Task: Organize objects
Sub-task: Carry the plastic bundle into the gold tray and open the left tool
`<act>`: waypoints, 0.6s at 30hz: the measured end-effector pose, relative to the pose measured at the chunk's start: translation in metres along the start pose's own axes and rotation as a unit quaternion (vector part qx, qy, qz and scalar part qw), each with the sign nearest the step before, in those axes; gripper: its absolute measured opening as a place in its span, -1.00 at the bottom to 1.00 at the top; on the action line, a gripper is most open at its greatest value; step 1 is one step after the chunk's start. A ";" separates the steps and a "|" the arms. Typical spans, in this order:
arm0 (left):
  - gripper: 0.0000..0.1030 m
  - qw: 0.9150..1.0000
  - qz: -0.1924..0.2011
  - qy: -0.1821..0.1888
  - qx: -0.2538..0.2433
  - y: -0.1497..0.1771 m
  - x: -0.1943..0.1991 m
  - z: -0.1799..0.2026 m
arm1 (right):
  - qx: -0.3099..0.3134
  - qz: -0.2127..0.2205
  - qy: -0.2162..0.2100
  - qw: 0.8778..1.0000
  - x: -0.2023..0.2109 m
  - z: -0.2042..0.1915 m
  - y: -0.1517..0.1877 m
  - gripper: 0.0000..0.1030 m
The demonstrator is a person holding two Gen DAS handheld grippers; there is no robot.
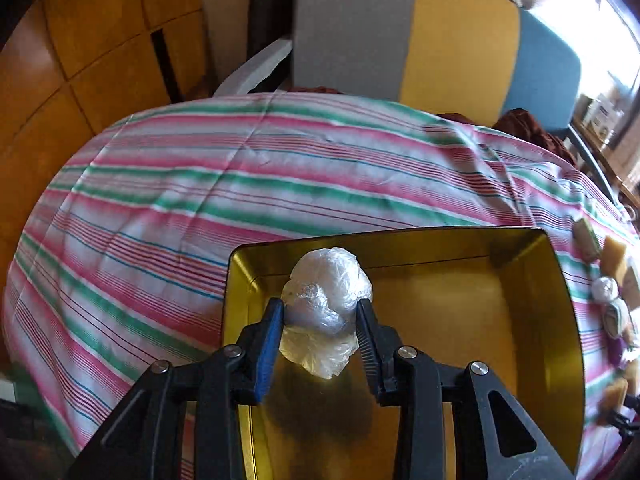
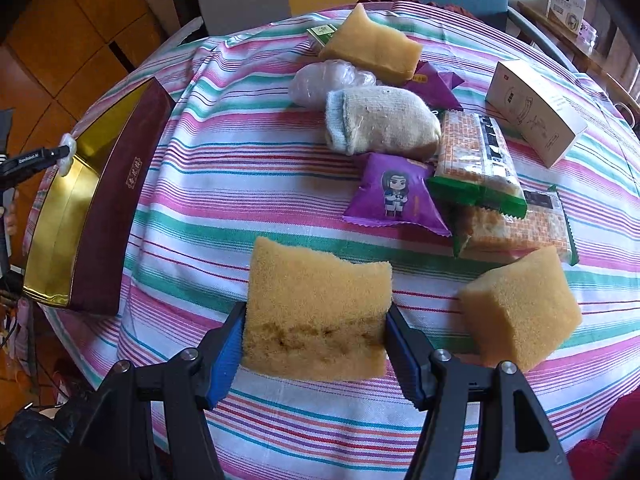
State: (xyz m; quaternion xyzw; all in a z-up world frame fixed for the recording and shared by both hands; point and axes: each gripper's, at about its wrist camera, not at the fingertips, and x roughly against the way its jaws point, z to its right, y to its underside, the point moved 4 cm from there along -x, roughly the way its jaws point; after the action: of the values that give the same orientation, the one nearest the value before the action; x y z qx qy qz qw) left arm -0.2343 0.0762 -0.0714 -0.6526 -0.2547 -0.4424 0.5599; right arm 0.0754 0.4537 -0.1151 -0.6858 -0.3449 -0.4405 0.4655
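Note:
My left gripper (image 1: 322, 310) is shut on a crumpled clear plastic bag (image 1: 326, 304) and holds it over the gold inside of a maroon tin box (image 1: 560, 300). The box (image 2: 108, 216) also shows at the table's left edge in the right wrist view, with the left gripper (image 2: 66, 156) and the bag above it. My right gripper (image 2: 314, 334) is shut on a stained yellow sponge (image 2: 316, 312) just above the striped tablecloth.
Beyond the sponge lie another sponge (image 2: 520, 308), two purple snack packets (image 2: 394, 200), two green-edged cracker packs (image 2: 476, 160), a rolled sock (image 2: 380, 124), a plastic bag ball (image 2: 328, 78), a third sponge (image 2: 372, 46) and a white carton (image 2: 536, 112). Chairs stand behind the table.

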 end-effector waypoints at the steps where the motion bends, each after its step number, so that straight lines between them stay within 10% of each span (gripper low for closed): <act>1: -0.25 1.000 0.000 -0.001 0.001 0.000 -0.001 0.000 | 0.000 0.000 0.001 1.000 0.000 0.000 0.000 0.29; 18: 0.63 0.994 0.107 -0.021 0.029 0.061 0.086 -0.015 | 0.007 0.012 0.025 1.000 0.004 -0.002 -0.001 0.28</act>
State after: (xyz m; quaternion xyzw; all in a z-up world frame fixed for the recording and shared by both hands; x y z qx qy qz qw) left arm -0.1473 0.0334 -0.0284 -0.6688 -0.2077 -0.3590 0.6170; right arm 0.0754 0.4522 -0.1105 -0.6754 -0.3278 -0.4497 0.4839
